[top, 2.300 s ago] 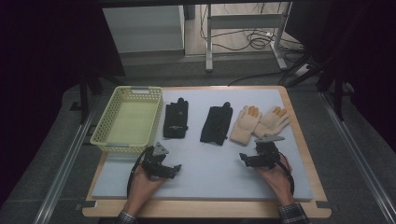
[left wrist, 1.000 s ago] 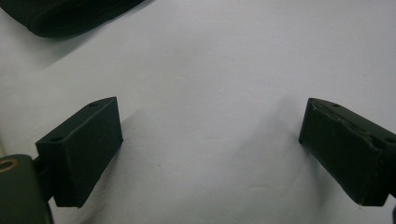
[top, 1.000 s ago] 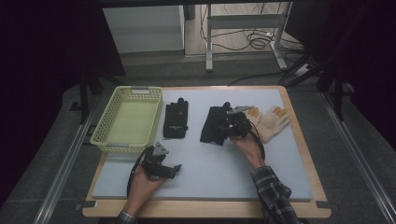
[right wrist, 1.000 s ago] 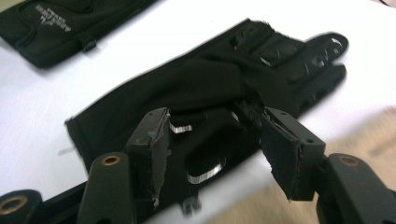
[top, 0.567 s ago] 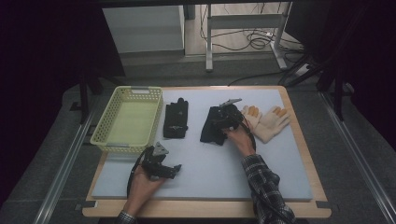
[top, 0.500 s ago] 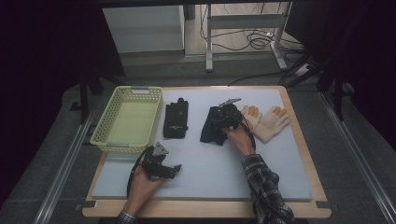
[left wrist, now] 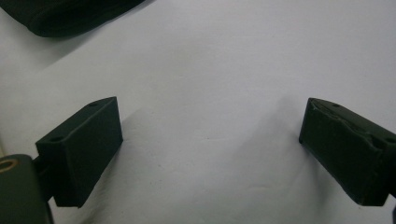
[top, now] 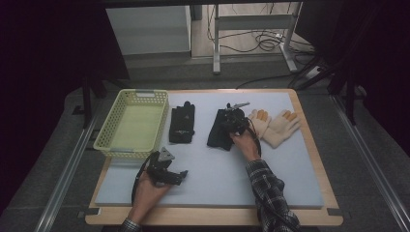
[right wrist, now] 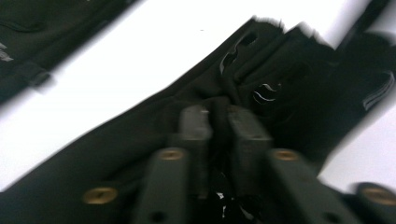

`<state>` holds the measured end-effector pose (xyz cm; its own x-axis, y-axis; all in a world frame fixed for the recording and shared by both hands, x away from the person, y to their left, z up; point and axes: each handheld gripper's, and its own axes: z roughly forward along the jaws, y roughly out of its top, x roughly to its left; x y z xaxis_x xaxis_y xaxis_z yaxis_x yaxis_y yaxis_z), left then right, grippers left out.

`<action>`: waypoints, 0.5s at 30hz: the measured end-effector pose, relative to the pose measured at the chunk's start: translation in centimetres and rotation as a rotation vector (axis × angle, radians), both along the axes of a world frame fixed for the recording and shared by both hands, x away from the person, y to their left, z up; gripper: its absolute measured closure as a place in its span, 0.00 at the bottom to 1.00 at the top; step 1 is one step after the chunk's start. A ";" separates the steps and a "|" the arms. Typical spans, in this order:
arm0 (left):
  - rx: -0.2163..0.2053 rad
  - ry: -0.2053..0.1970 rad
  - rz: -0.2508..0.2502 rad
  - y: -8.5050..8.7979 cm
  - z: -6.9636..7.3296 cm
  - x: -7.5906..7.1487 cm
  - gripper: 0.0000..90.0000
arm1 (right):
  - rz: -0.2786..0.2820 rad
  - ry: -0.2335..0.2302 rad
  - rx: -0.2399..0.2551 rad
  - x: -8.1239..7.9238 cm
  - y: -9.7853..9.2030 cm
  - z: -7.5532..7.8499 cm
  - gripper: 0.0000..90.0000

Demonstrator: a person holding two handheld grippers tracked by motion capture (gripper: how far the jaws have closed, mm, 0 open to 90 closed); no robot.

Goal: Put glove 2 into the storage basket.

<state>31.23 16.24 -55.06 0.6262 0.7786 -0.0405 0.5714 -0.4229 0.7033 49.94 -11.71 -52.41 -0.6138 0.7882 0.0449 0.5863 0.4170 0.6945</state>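
Right black fabric glove (top: 218,129): lies flat on the pale grey mat (top: 270,179) of the wooden desk (top: 325,170), mid-row between a second black fabric glove (top: 182,123) and a pair of cream knitted gloves (top: 273,126); long axis runs near to far, fingertips toward the far edge, cuff toward the person, tilted slightly right at the top. Right gripper (top: 233,123): set on the glove's right edge; its fingers (right wrist: 196,126) have just been closing and pinch a fold of the black cloth. Left gripper (top: 183,174): low over bare mat near the front, fingers (left wrist: 81,151) spread wide, nothing between them. Pale yellow plastic mesh basket (top: 107,140): at the mat's left edge, just beside the second black glove; bare mat lies in front of the gloves.
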 end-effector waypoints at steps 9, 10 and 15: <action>-0.002 0.000 0.002 0.0 0.0 0.0 0.07 | 0.018 -0.032 0.031 -1.1 -0.4 1.9 0.92; -0.002 0.000 0.002 0.0 0.0 0.0 0.07 | 0.018 -0.032 0.031 -1.1 -0.4 1.9 0.92; 0.001 0.000 0.001 0.0 0.0 0.0 0.07 | 0.088 -0.059 0.051 -3.6 -0.4 4.2 0.92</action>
